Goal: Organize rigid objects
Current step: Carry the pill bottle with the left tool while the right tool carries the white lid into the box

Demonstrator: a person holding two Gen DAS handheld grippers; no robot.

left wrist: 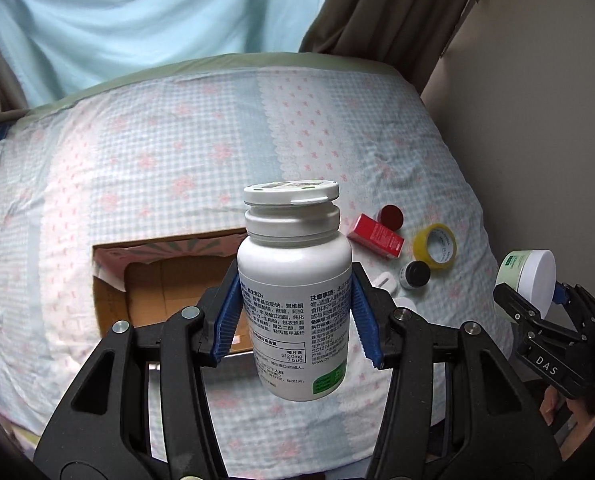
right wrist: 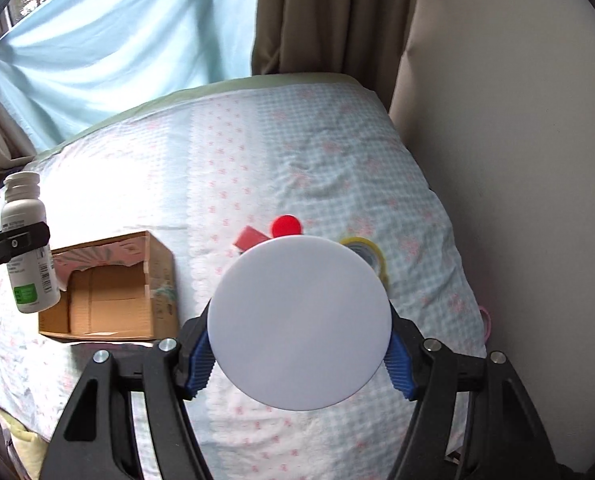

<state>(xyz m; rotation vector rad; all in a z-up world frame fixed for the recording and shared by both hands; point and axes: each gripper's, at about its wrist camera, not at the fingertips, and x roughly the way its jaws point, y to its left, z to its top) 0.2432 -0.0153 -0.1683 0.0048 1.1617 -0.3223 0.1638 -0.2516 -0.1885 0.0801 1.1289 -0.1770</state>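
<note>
My left gripper [left wrist: 295, 304] is shut on a white pill bottle [left wrist: 295, 280], held upright above the bed; the bottle also shows in the right wrist view [right wrist: 25, 248]. An open cardboard box [left wrist: 165, 280] lies on the bed behind and left of it, also in the right wrist view [right wrist: 113, 288]. My right gripper [right wrist: 299, 344] is shut on a round white-lidded cream jar [right wrist: 299, 320], seen from the side in the left wrist view [left wrist: 531, 280]. On the bed lie a red box [left wrist: 375, 236], a red cap [left wrist: 391, 216], a yellow tape roll [left wrist: 435, 246] and a small black-capped bottle [left wrist: 415, 274].
The bed has a checked pink-and-blue cover [left wrist: 177, 152]. A wall [right wrist: 517, 160] runs along its right side. Brown curtains [right wrist: 329, 20] and a light blue cloth [right wrist: 117, 40] hang behind. Small white items [left wrist: 385, 282] lie near the black-capped bottle.
</note>
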